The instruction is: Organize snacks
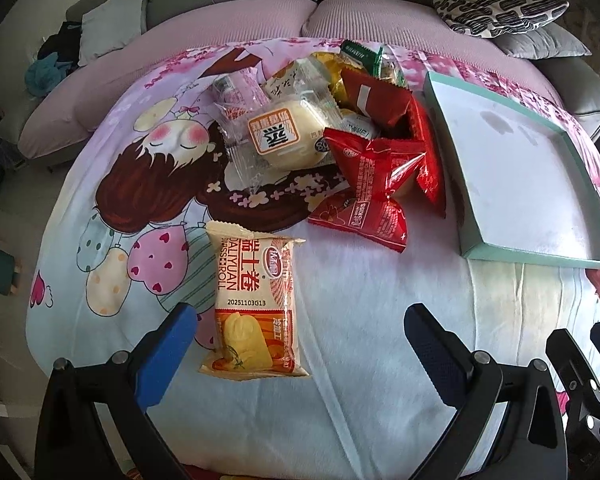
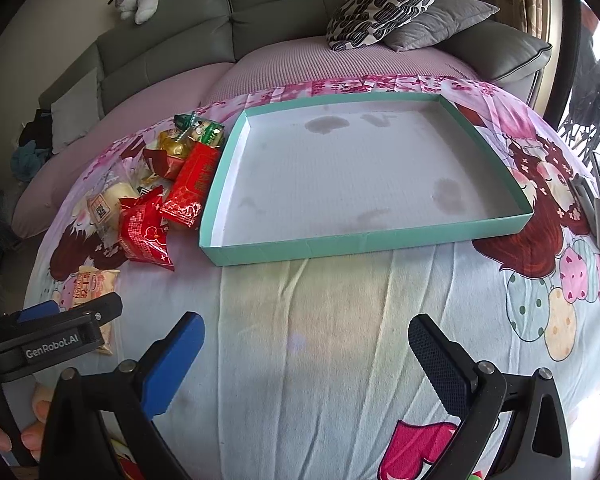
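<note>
Only the left wrist view shows the swiss roll packet [image 1: 256,304] in full, lying near on the bench cloth [image 1: 360,280], apart from the snack pile [image 1: 332,128]. The right view shows the whole tray [image 2: 364,236], right of the pile. The left tool [image 1: 300,340] gapes wide beside the packet; the right tool [image 2: 306,352] is wide, holding nothing.

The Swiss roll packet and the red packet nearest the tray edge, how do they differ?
The Swiss roll packet is cream and orange; the red packet is glossy red. The Swiss roll packet lies flat and alone near the left gripper; the red packet is crumpled in the pile beside the teal tray. Both are sealed, outside the tray.
</note>
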{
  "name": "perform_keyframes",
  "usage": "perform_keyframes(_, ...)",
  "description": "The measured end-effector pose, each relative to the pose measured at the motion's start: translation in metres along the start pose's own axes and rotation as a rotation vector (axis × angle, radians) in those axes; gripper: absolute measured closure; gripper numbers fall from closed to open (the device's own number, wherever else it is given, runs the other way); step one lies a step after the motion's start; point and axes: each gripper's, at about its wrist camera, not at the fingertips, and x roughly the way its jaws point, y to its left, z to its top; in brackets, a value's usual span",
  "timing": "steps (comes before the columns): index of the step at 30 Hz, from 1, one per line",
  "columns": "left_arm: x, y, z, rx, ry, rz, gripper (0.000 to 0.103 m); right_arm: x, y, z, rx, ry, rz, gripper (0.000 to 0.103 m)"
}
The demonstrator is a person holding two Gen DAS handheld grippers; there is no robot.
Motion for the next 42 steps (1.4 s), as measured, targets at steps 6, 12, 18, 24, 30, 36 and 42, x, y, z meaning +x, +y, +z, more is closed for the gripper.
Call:
perform_keyframes(6, -0.0058, -0.0033, -0.0015, 0.016, -0.025, 0.007, 0.0, -0.0015, 0.0005, -0.0006, -0.006, -0.005, -0.003, 0.0)
perform_keyframes(12, -0.0092, -0.0048, -0.0023, 0.028, -0.04, 0.008, 0.0, -0.0022, -0.0001, -0.0011, -0.005, -0.008, -0.004, 0.0)
perform_keyframes(18, -0.0104, -0.0048, -0.0031, 0.03, -0.046, 0.008, 0.0, -0.0027, 0.0011, -0.0015, -0.011, -0.01, -0.005, 0.0)
perform_keyframes(24, -0.0105, -0.0042, -0.0029, 0.029, -0.047, 0.006, 0.0, -0.0021, 0.0004, -0.0017, -0.008, -0.006, -0.005, 0.0)
perform_keyframes(30, -0.0105, -0.0042, -0.0028, 0.029, -0.047, 0.006, 0.0, -0.002, 0.0001, -0.0018, -0.006, -0.005, -0.007, 0.0)
perform_keyframes(36, -0.0111, -0.0046, -0.0022, 0.03, -0.047, 0.008, 0.0, -0.0021, 0.0, -0.0017, -0.005, -0.005, -0.007, 0.0)
perform_keyframes(42, -0.0108, -0.0051, -0.0022, 0.027, -0.047, 0.008, 0.0, -0.0014, -0.0007, -0.0018, -0.001, 0.0, -0.007, 0.0)
